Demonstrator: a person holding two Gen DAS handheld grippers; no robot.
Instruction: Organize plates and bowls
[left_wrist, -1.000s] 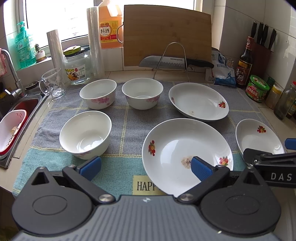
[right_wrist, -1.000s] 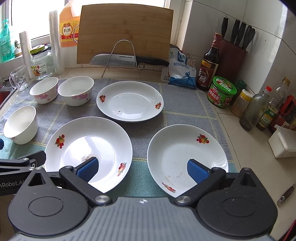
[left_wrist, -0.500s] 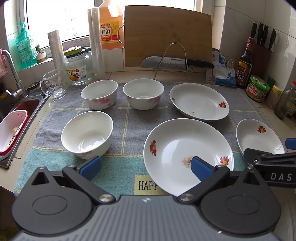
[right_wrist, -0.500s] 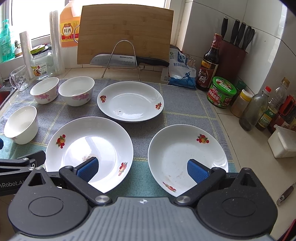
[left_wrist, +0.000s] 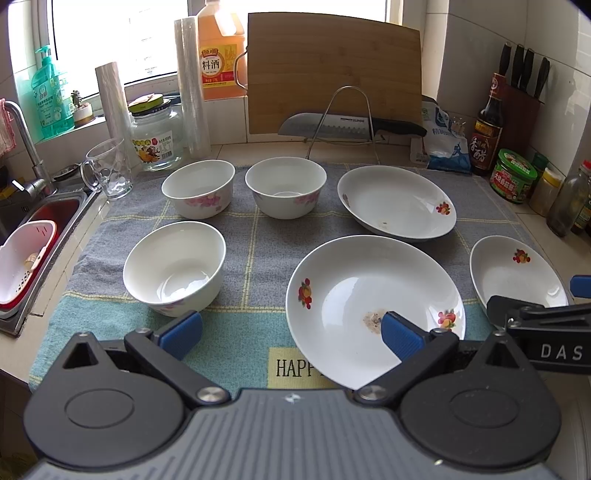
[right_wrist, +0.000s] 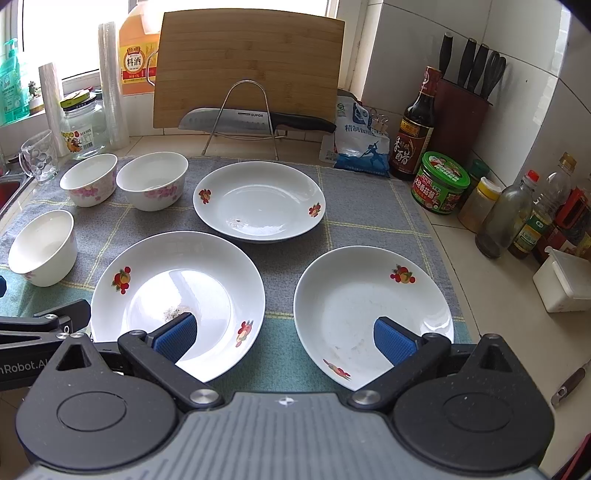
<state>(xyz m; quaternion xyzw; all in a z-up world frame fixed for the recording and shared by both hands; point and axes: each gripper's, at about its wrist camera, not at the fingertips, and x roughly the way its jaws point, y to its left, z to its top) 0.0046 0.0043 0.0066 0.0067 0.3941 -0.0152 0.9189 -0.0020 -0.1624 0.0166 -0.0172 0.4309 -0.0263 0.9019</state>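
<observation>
So there's a counter (right_wrist: 491, 295) with a checked mat (left_wrist: 258, 236) spread over it, and all the dishes sit on that. Three plates: the big plate (right_wrist: 177, 291) up front in the middle, a second plate (right_wrist: 373, 306) just right of it, a third plate (right_wrist: 258, 201) behind them. Three bowls (left_wrist: 175, 266) are grouped on the left, two at the back side by side. Both the left hand-held gripper (left_wrist: 291, 332) and right hand-held gripper (right_wrist: 286, 338) hover at the near edge, jaws spread wide, holding nothing.
</observation>
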